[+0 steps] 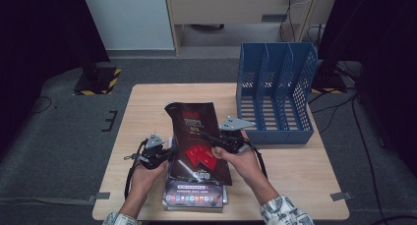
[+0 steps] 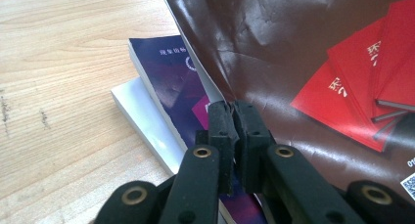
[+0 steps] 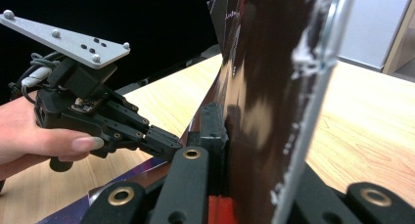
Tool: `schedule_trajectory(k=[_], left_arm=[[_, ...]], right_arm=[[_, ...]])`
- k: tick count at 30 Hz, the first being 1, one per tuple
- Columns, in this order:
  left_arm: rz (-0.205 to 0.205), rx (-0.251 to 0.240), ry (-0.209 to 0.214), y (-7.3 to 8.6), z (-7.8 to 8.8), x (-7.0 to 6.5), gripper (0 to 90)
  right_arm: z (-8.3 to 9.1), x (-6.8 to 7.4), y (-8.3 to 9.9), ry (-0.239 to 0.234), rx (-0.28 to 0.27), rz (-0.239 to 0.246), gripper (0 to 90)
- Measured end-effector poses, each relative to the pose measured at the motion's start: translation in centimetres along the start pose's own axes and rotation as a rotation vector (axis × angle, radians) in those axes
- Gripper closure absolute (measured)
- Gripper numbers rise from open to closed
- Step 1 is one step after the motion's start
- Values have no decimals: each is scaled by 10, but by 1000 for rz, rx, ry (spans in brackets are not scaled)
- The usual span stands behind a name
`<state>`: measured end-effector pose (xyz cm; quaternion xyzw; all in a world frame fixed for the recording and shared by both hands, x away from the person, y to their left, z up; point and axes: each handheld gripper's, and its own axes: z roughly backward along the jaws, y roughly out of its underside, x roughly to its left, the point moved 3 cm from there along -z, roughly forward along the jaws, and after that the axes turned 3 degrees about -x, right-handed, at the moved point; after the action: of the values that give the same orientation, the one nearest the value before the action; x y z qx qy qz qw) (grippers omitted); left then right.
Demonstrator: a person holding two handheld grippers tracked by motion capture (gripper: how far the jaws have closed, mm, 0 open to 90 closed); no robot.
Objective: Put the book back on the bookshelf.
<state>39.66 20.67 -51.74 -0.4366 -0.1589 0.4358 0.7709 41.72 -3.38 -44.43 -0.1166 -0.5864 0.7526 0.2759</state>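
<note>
A dark brown magazine [image 1: 199,136] with red booklets printed on its cover is lifted off a stack of books [image 1: 194,193] at the table's front. My left gripper [image 1: 176,149] is shut on its left edge; in the left gripper view the pads [image 2: 222,119] pinch the cover's rim [image 2: 293,43]. My right gripper [image 1: 203,135] is shut on the right side of the same magazine [image 3: 264,87], which stands on edge between the jaws. The right gripper view also has the left gripper [image 3: 169,141] and the hand holding it.
A purple book [image 2: 171,82] lies on a white book [image 2: 142,121] under the magazine. A blue file rack [image 1: 275,92] with three slots stands at the back right of the wooden table [image 1: 147,102]. Dark stands flank the table on both sides.
</note>
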Motion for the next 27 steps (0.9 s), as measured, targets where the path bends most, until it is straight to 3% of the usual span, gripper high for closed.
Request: schedule_trajectory(k=[27], left_arm=[[-78, -65, -87, -11, 12, 1, 889]], right_arm=[[5, 4, -9, -26, -27, 20, 844]])
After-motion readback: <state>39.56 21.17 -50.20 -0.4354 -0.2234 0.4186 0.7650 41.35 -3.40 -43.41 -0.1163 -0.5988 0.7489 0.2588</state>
